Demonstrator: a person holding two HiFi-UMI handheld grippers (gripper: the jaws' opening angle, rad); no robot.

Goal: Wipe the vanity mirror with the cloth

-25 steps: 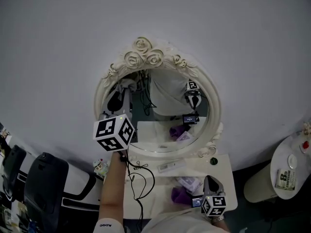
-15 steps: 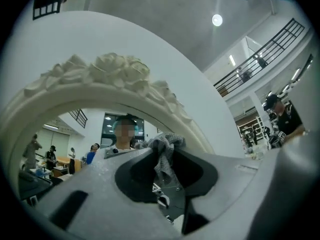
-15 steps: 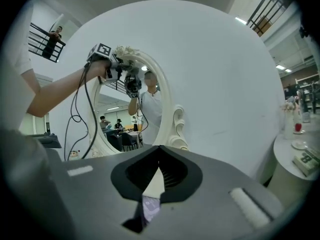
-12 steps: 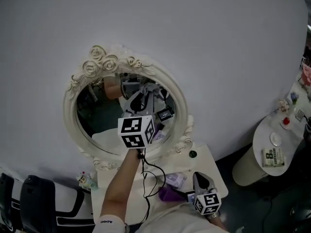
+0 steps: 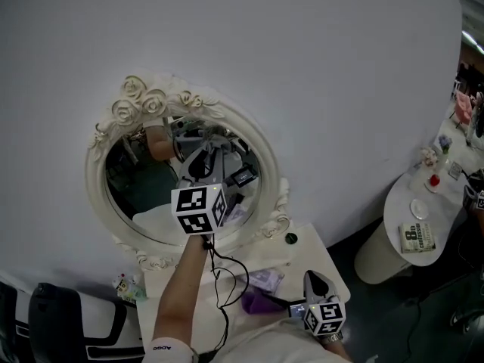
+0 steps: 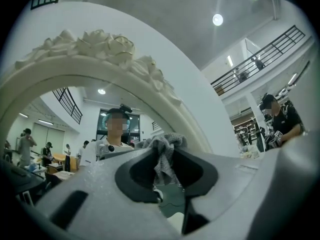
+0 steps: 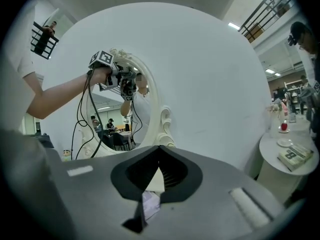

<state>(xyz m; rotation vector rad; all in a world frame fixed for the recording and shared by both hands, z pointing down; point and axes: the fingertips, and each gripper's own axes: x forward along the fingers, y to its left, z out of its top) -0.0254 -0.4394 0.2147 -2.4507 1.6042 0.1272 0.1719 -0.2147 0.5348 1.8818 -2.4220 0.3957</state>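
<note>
My left tongs (image 6: 161,158) are squeezed shut on the grey cloth (image 6: 169,140). The cloth is bunched up at the tips, close to the glass of the vanity mirror (image 5: 132,195), near its lower right side. I can't tell if it touches. My right tongs (image 7: 159,151) are closed too, with nothing in them. They hang low over the white counter (image 5: 321,259).

The mirror frame (image 5: 151,100) is cream, the cloth (image 6: 162,151) grey (marker cube (image 5: 198,210) black-and-white squares).
</note>
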